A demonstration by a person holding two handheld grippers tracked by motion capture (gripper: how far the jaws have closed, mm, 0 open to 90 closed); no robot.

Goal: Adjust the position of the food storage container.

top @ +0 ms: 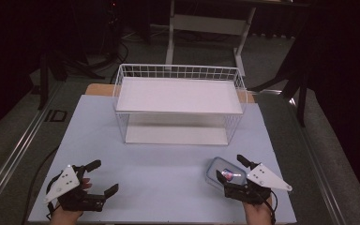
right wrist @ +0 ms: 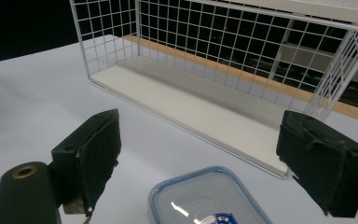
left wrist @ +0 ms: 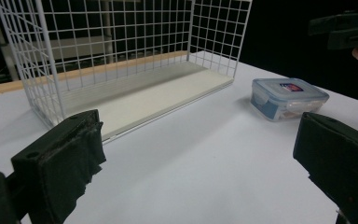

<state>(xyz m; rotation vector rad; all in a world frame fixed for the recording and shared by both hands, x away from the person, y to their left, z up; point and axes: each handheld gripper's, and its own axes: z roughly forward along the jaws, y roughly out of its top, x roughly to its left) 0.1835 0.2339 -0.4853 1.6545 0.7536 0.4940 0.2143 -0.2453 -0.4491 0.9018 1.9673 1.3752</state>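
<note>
My left gripper (top: 95, 180) sits at the near left corner of the table (top: 159, 159), jaws spread wide with nothing between them, my hand wrapped around its body; in the left gripper view the two black pads (left wrist: 70, 158) stand far apart over bare tabletop; my right gripper (top: 234, 171) is at the near right, jaws also spread wide, pads not pressing on anything; the small clear food box (top: 222, 172) with a blue-rimmed lid lies flat on the table right at that gripper, lined up with the gap between the jaws in the high view; in the right gripper view the box (right wrist: 209, 198) sits low in the frame, just ahead of the open jaws and roughly centred between them, lid on, a small coloured sticker on top; touching or not, can't tell from these frames, but no grip; from the left gripper view the box (left wrist: 286, 97) shows well off to the right, with my other hand near it; farther back, mid-table, stands the white wire rack (top: 180, 105), two tiers, a white board on the lower level and another on the upper, open face toward me; box and rack are apart; beyond the table edge there's dark floor and the legs of a light-coloured stand (top: 208, 28).
</note>
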